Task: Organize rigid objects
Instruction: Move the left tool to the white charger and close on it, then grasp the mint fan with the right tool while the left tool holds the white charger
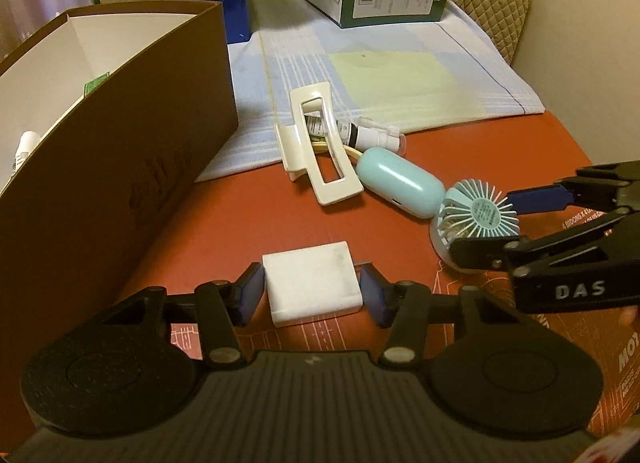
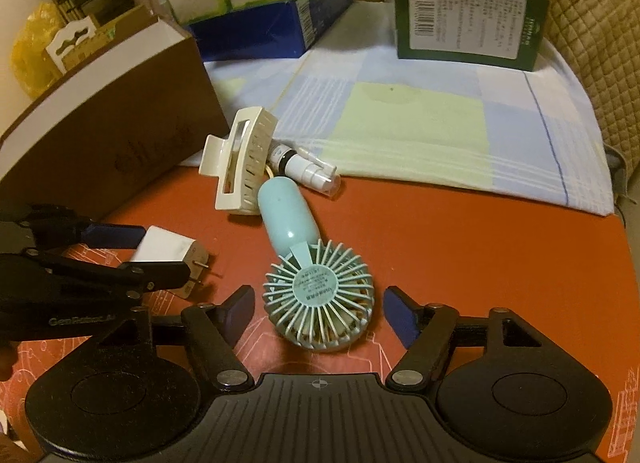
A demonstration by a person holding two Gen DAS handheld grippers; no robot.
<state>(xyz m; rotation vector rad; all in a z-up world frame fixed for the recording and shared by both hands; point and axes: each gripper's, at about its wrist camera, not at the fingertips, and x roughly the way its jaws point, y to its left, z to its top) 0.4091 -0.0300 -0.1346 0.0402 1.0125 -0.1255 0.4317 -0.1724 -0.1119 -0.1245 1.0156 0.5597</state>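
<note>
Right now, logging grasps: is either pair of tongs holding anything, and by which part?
Nothing is gripped yet. The left tongs straddle the white charger at its sides; the right tongs straddle the fan head, with visible gaps.

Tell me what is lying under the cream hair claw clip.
Under the cream hair claw clip lies a white spray bottle, its nozzle sticking out beside the mint handheld fan. A yellowish cord also shows there; the bottle's rear end is hidden.

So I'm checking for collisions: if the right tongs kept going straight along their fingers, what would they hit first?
Probably the round head of the mint handheld fan, lying between the open right tongs. Depth is unclear, but nothing else sits in line before it.
</note>
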